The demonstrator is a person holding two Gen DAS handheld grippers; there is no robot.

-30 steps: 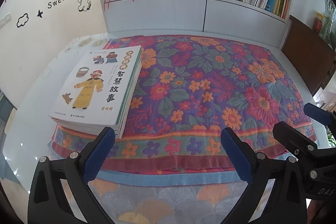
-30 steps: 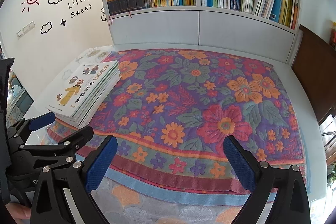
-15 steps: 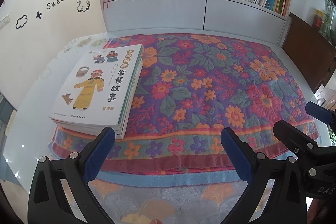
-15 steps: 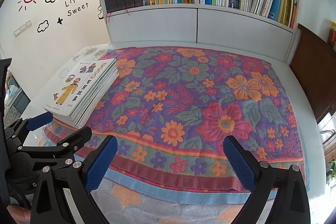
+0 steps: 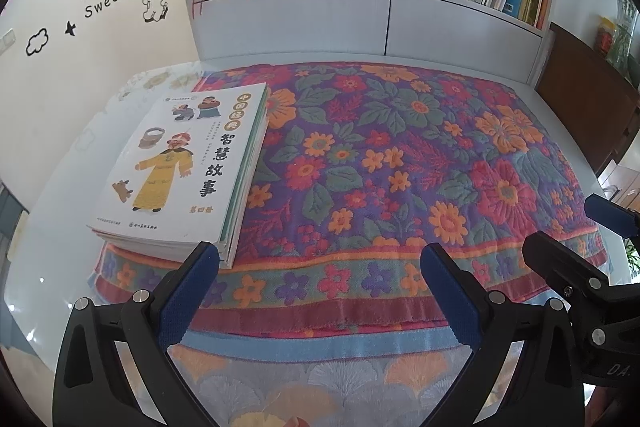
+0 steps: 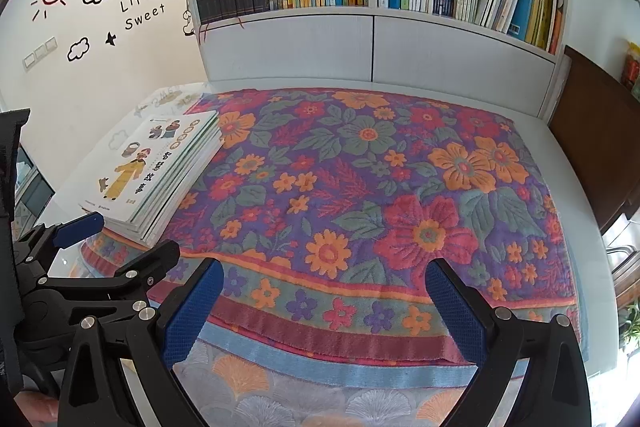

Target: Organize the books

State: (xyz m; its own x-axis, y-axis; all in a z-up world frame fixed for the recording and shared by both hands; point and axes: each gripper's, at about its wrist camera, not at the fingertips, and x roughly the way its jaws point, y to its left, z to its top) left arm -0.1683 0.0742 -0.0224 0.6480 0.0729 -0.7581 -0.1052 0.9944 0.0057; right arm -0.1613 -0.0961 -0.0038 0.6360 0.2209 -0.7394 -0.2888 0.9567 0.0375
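Both grippers hover low over the near edge of the worktop point(image 5: 52, 187), side by side and level. The left gripper point(image 5: 320, 267) is spread wide, holding nothing; the right gripper point(image 6: 324, 283) is likewise spread and unloaded. One stack of books point(image 5: 188, 167) lies flat on the left part of the floral cloth point(image 5: 400, 167), just ahead of the left gripper's left finger; the exact book count cannot be told. Behind stands one white bookshelf point(image 6: 372, 43), its two visible compartments full of upright books.
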